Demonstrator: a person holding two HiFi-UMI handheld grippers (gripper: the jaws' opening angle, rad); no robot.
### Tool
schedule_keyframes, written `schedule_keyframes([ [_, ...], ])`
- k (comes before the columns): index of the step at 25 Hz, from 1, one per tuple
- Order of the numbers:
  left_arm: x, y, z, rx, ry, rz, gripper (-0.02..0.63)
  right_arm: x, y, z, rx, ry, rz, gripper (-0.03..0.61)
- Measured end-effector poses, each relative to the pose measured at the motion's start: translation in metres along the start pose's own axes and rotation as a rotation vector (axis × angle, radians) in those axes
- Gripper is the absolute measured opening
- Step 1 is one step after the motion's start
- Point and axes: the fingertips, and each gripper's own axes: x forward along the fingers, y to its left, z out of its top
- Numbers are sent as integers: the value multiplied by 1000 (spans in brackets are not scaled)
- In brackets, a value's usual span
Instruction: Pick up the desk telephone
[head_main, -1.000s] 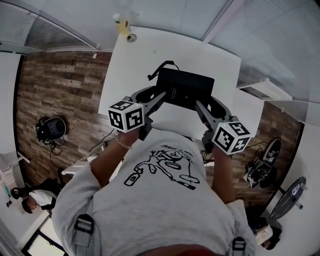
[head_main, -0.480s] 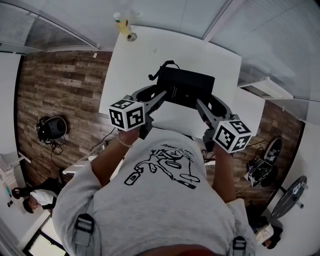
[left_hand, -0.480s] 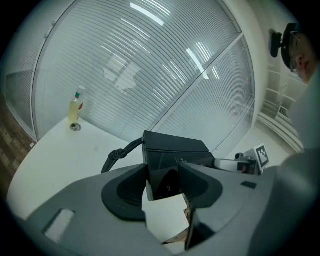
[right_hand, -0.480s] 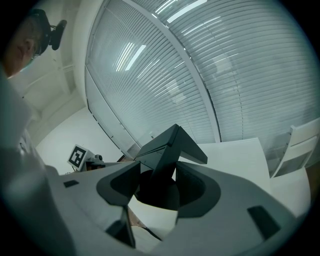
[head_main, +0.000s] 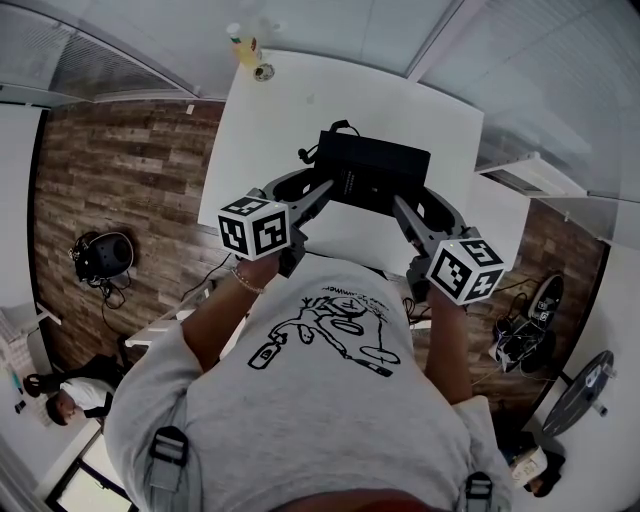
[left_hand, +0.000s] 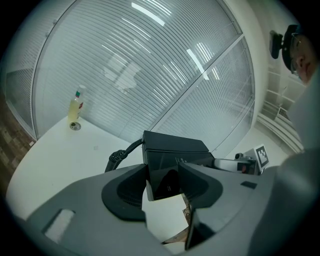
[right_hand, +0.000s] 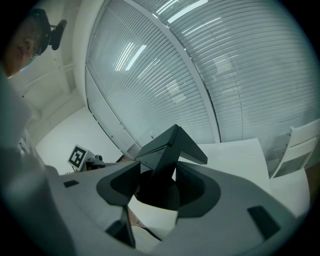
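Observation:
The black desk telephone (head_main: 375, 170) is over the white table (head_main: 290, 110), its coiled cord (head_main: 318, 137) trailing off its far left corner. My left gripper (head_main: 322, 192) is shut on the phone's left side, and my right gripper (head_main: 400, 208) is shut on its right side. In the left gripper view the telephone (left_hand: 172, 150) fills the gap between the jaws of the left gripper (left_hand: 164, 177), with the cord (left_hand: 117, 156) curling left. In the right gripper view the telephone (right_hand: 167, 147) shows edge-on and tilted, clamped in the right gripper (right_hand: 157, 180).
A small yellow bottle (head_main: 243, 45) and a round metal piece (head_main: 263, 72) stand at the table's far left corner; the bottle (left_hand: 75, 106) shows again before slatted blinds. Wood floor lies left of the table. A white chair (right_hand: 300, 145) stands at the right.
Both grippers and the telephone have shifted slightly away from the person, a few pixels up in the head view. The grip on both sides is unchanged.

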Motion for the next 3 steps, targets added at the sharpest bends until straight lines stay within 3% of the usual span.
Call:
schedule_keyframes([
  [3, 0, 1, -2, -1, 0, -2, 195, 0, 0, -2, 2, -3, -3, 210],
])
